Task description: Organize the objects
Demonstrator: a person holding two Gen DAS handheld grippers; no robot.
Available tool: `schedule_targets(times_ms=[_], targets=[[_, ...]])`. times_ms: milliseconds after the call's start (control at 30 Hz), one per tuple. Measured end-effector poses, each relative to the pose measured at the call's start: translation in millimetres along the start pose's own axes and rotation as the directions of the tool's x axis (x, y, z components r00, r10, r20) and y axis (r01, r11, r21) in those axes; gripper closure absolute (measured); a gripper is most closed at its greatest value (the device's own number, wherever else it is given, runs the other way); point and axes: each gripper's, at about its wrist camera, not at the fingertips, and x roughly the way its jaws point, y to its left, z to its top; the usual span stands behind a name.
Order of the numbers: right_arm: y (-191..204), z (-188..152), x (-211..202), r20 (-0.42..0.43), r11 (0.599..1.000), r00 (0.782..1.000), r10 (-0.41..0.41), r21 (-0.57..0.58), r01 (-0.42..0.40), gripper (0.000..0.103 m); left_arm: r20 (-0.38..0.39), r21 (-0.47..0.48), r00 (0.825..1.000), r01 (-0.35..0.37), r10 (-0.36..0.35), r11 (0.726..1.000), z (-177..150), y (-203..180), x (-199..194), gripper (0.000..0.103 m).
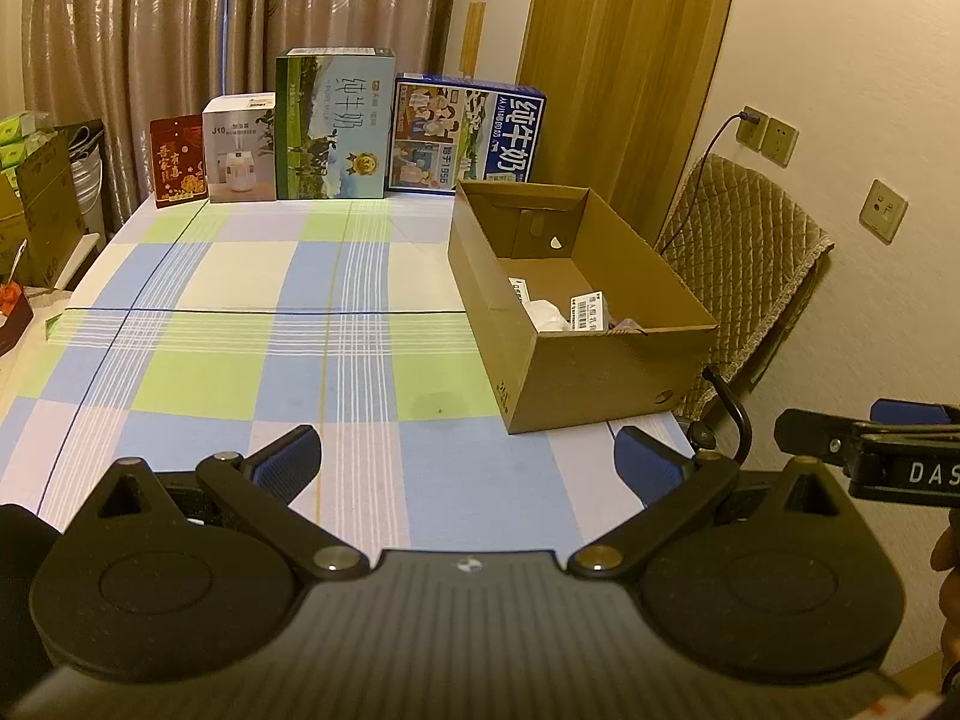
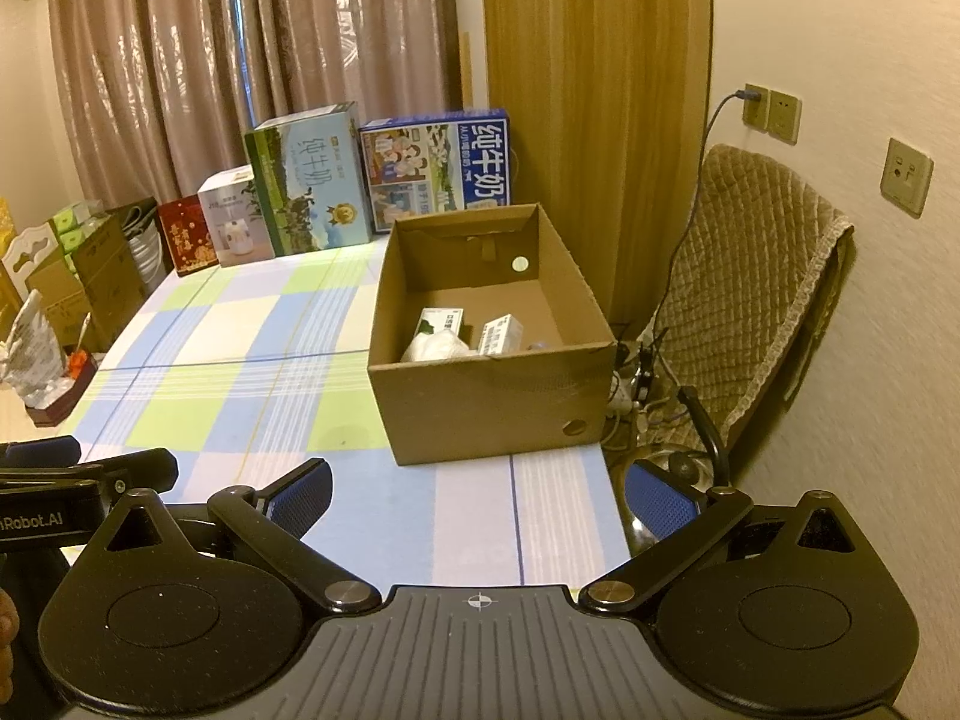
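Both grippers hover low over the near edge of the checked tablecloth (image 1: 240,276), side by side. The left gripper (image 1: 468,468) has its blue pads spread wide with nothing between them; the right gripper (image 2: 477,495) is spread just as wide and holds nothing either. The open cardboard box (image 2: 492,396) stands ahead of them on the right side of the table, a little beyond the fingertips. Inside it, toward the near wall, lie a crumpled white bag (image 2: 435,348) and two small packets (image 2: 501,333). Along the far edge, four cartons (image 1: 333,126) stand in a row before the curtain.
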Motion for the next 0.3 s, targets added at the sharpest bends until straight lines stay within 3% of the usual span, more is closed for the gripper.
schedule_targets(times_ms=[300], targets=[[1.2,0.2,0.9,-0.001,1.0,1.0,0.002,-0.001,-0.002,0.002,0.015,-0.007,1.0,0.018,-0.018,1.0,-0.4,0.7,-1.1,0.001]])
